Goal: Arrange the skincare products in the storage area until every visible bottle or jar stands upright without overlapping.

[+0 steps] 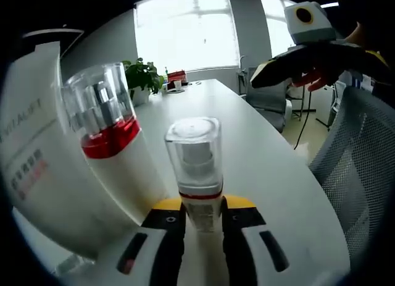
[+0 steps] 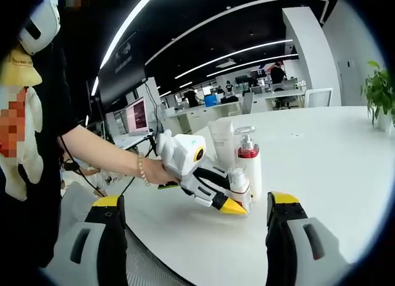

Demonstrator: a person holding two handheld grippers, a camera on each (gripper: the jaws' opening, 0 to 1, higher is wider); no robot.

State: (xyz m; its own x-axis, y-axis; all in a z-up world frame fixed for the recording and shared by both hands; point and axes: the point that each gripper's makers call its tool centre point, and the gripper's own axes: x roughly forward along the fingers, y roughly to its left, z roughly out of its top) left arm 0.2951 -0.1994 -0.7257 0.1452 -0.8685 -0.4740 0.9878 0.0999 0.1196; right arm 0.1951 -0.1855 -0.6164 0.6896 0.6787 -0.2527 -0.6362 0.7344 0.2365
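on the white table (image 2: 345, 175), my left gripper (image 1: 203, 227) pinches the small clear-capped bottle (image 1: 196, 168) just beside the taller red-banded bottle (image 1: 117, 156); i should set it down straight, clear of that bottle. my right gripper (image 2: 194, 227) hangs spread apart, well back.

A white table (image 2: 321, 150) carries three skincare containers (image 2: 247, 159) near its curved edge. A potted plant (image 1: 143, 79) and what may be a red box (image 1: 177, 76) stand at the far end.
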